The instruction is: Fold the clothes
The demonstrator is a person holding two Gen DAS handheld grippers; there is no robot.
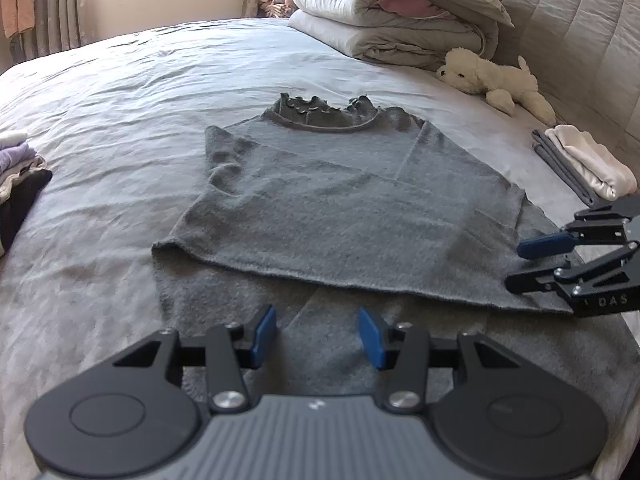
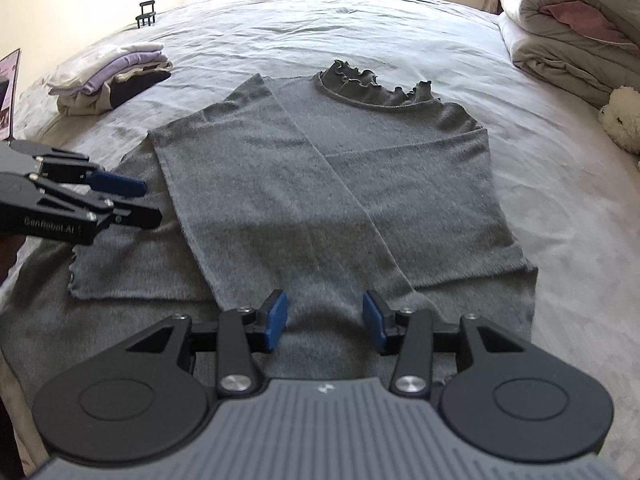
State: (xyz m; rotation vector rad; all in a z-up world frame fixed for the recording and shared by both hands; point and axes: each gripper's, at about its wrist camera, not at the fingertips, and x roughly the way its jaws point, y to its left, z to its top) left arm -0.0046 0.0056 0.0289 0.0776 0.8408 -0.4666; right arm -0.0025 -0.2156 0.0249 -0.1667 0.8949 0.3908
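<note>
The left claw stands wide, its blue pads apart and holding nothing, low over the near hem of the grey top. The right claw is likewise wide and empty, poised over the hem further along. Each shows in the other's view from the side, pads parted over the cloth. The top lies flat in the middle of the bed, ruffled collar away from the claws, both sleeves folded in across the body so they cross on the front. To the left a stack of folded clothes sits on the sheet, well apart from the top. To the right lie a folded pale garment, a white plush dog and rolled duvets near the headboard.
</note>
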